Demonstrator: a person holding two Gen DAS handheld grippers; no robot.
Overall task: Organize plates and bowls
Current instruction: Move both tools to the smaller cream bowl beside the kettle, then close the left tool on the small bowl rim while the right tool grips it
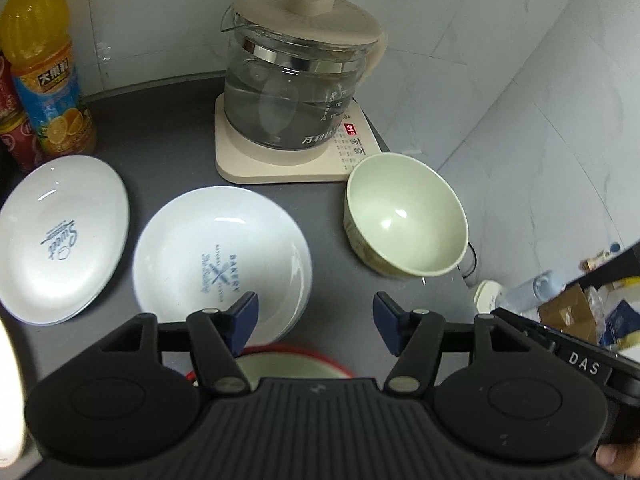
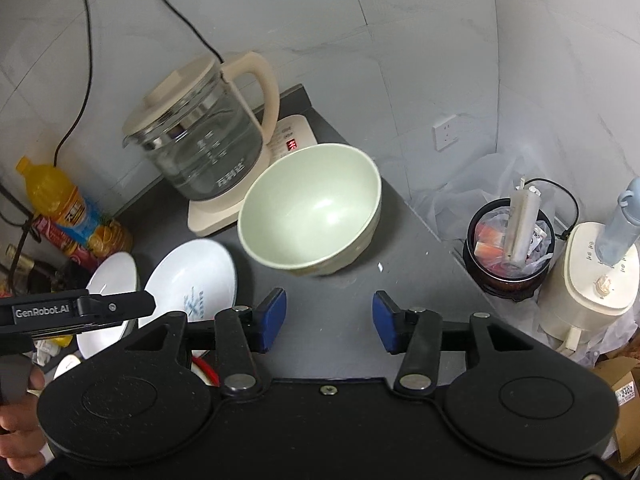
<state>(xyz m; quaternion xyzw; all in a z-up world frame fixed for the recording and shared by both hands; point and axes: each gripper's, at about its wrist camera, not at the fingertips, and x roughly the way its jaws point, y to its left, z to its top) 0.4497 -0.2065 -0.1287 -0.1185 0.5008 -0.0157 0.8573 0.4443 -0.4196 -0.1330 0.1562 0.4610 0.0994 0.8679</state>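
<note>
Two white plates lie on the grey counter: one with "Sweet" lettering point(image 1: 66, 236) at the left, one with "BAKERY" lettering point(image 1: 220, 262) point(image 2: 192, 280) beside it. A pale green bowl point(image 1: 406, 216) point(image 2: 310, 208) stands upright to the right, near the counter's corner. A red-rimmed bowl point(image 1: 288, 362) peeks out under my left gripper point(image 1: 316, 322), which is open and empty, hovering just in front of the BAKERY plate. My right gripper point(image 2: 329, 322) is open and empty too, a short way in front of the green bowl.
A glass kettle point(image 1: 296, 80) on its cream base point(image 1: 280, 160) stands behind the dishes. An orange drink bottle point(image 1: 40, 64) and red cans sit at the back left. Off the counter's right edge are a dark pot of rubbish point(image 2: 510, 248) and a cream appliance point(image 2: 588, 280).
</note>
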